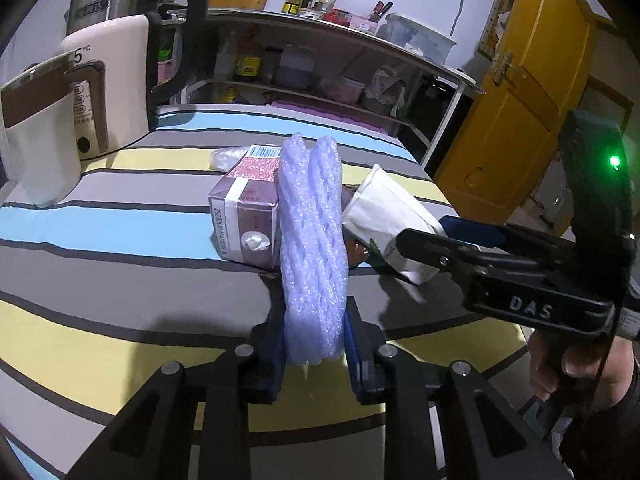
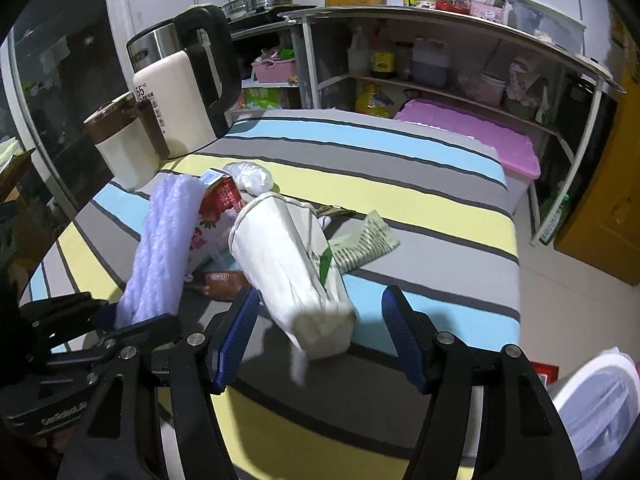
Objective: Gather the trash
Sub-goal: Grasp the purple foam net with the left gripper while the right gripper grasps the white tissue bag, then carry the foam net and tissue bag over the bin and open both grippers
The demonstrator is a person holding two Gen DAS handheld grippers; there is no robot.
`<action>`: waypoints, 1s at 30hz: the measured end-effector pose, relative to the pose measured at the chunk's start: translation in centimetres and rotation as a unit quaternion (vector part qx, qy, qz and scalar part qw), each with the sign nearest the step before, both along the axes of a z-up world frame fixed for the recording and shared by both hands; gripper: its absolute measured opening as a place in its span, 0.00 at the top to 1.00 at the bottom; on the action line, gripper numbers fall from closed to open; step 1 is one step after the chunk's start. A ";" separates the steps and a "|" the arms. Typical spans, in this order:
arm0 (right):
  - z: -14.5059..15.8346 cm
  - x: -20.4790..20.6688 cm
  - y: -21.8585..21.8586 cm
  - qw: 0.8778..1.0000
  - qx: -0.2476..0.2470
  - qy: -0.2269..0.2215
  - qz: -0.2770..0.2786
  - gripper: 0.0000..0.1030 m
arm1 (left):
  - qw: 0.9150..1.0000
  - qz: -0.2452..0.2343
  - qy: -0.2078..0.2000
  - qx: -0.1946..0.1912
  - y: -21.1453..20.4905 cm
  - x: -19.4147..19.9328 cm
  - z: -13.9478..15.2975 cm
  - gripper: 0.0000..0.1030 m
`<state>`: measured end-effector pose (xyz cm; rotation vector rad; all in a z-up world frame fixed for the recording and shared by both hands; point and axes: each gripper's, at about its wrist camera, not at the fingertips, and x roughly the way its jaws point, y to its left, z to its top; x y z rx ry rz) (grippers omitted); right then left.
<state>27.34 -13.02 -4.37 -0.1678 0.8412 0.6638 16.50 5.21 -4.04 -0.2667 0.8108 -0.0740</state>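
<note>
Only the right wrist view shows the right tongs (image 2: 316,330) gaping around the white carton (image 2: 288,272), left tongs (image 1: 314,354) clamping the foam net (image 1: 312,240).

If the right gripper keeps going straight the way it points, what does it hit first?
Most likely the white paper bag, lying between the open right gripper fingers; depth is unclear.

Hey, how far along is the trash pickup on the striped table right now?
Early. Nothing looks binned yet. In hand: the left gripper is shut on the purple foam netting; the right gripper is open around the white paper bag, not gripping. Left: milk carton, brown wrapper, crumpled plastic.
</note>
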 end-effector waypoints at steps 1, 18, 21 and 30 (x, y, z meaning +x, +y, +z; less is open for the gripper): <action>-0.1 0.1 0.3 1.000 -0.001 0.001 0.001 0.37 | 1.000 0.000 0.000 -0.001 0.1 0.0 0.0 0.75; 0.2 -2.2 0.3 1.000 0.016 0.003 0.012 0.64 | 1.000 0.001 -0.005 -0.003 0.2 -0.5 0.3 0.75; 0.7 -3.0 -0.5 1.000 0.025 0.003 0.007 0.65 | 1.000 -0.003 -0.009 -0.001 -0.2 -1.0 0.7 0.75; 1.4 -5.8 -2.8 0.999 0.046 0.007 -0.012 0.65 | 1.000 -0.016 -0.016 -0.001 -1.2 -2.7 1.6 0.75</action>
